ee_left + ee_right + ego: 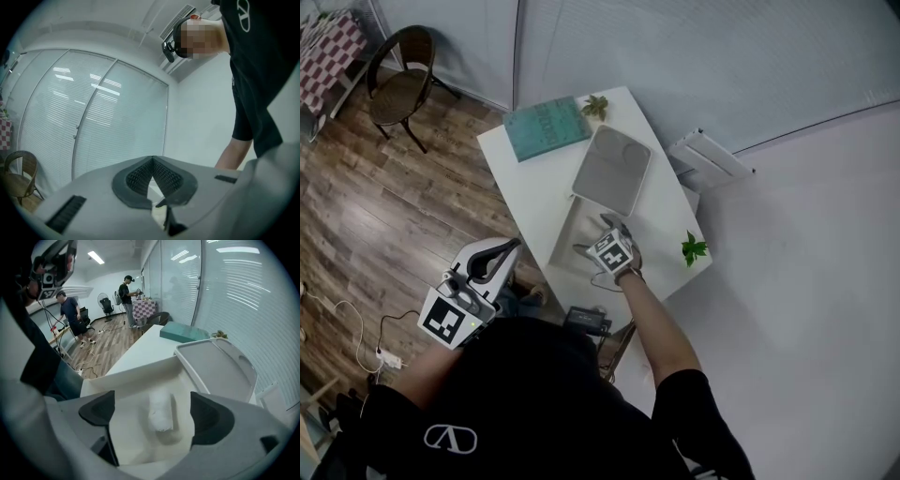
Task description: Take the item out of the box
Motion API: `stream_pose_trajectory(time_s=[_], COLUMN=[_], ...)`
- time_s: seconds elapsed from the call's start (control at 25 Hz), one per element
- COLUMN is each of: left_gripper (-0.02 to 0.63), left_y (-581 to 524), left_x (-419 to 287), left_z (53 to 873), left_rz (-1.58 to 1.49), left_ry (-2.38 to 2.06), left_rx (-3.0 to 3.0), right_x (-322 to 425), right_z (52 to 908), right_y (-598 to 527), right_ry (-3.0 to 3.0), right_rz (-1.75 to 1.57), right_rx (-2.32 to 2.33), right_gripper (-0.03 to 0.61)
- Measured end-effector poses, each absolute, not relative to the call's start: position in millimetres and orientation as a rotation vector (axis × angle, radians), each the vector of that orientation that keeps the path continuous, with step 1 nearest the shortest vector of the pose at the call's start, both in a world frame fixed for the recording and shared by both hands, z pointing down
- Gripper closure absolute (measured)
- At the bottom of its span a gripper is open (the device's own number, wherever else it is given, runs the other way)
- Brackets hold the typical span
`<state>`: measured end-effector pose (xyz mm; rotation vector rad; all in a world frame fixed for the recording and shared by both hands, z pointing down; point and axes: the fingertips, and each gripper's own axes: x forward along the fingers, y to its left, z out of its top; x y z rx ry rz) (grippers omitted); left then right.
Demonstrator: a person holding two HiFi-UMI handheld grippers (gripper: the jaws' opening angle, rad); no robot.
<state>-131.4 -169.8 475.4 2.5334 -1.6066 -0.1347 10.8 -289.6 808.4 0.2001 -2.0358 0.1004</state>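
Lid off, nothing lifted yet — the item lies in the box.
My right gripper (150, 416) hangs over the open white box (136, 373), jaws wide either side of the white roll (160, 413) on its floor, not touching it. Gripping and lifting remain. My left gripper (152, 164) is closed and empty. No legible writing — the teal book (547, 128) cover blurs.
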Motion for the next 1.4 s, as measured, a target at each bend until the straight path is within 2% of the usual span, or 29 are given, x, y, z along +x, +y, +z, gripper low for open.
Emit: stream_pose_trajectory(time_s=[0.24, 0.36, 0.4, 0.56, 0.8, 0.96, 1.4], left_gripper=[0.609, 0.609, 0.609, 0.609, 0.609, 0.609, 0.609], left_y=[-161, -156, -154, -150, -149, -150, -155], left_x=[-136, -136, -136, -137, -136, -135, -129], left_z=[485, 489, 491, 494, 494, 493, 489], left_rz=[-0.107, -0.102, -0.102, -0.109, -0.107, -0.109, -0.116], left_ry=[-1.626, -1.633, -1.636, -1.639, -1.627, -1.624, -1.598], left_rx=[2.5, 2.486, 2.482, 2.471, 2.471, 2.474, 2.497], right_x=[13, 18, 19, 21, 22, 21, 15], right_z=[839, 847, 847, 849, 852, 854, 827], right_y=[-292, -294, -295, -297, -298, -298, -302], right_ry=[-1.941, -1.884, -1.869, -1.809, -1.747, -1.734, -1.797], right_rz=[0.116, 0.099, 0.08, 0.006, -0.032, -0.054, -0.065], right_rx=[0.135, 0.11, 0.103, 0.073, 0.059, 0.055, 0.094], right_gripper=[0.111, 0.154, 0.186, 0.235, 0.268, 0.371, 0.393])
